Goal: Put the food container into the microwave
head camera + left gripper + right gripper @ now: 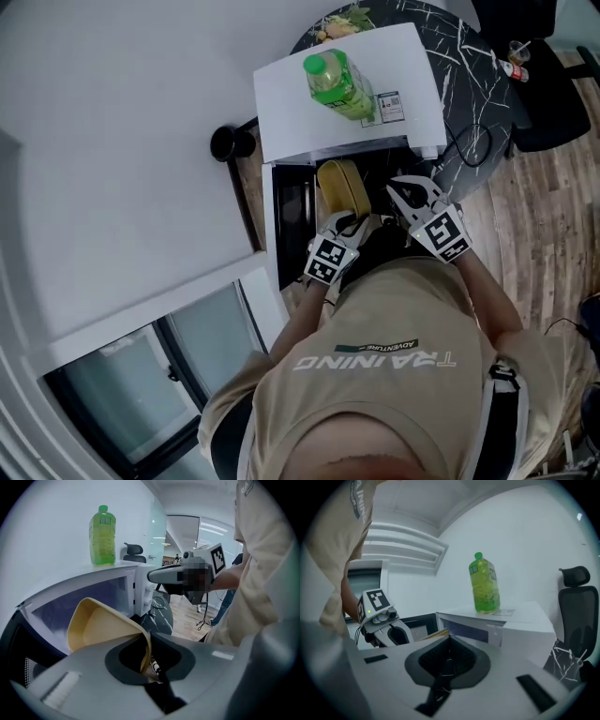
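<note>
head view: the yellow food container [339,187] is at the open front of the white microwave [291,103], with the left gripper [349,225] on its near rim. the right gripper [412,192] is also before the microwave's opening.

left gripper view: the jaws are clamped on the container's rim, and a green bottle [102,536] stands on top of the microwave.

right gripper view: the jaws are pressed together with nothing between them.

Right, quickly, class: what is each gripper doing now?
Left gripper: shut on the rim of the food container.
Right gripper: shut, holding nothing.
</note>
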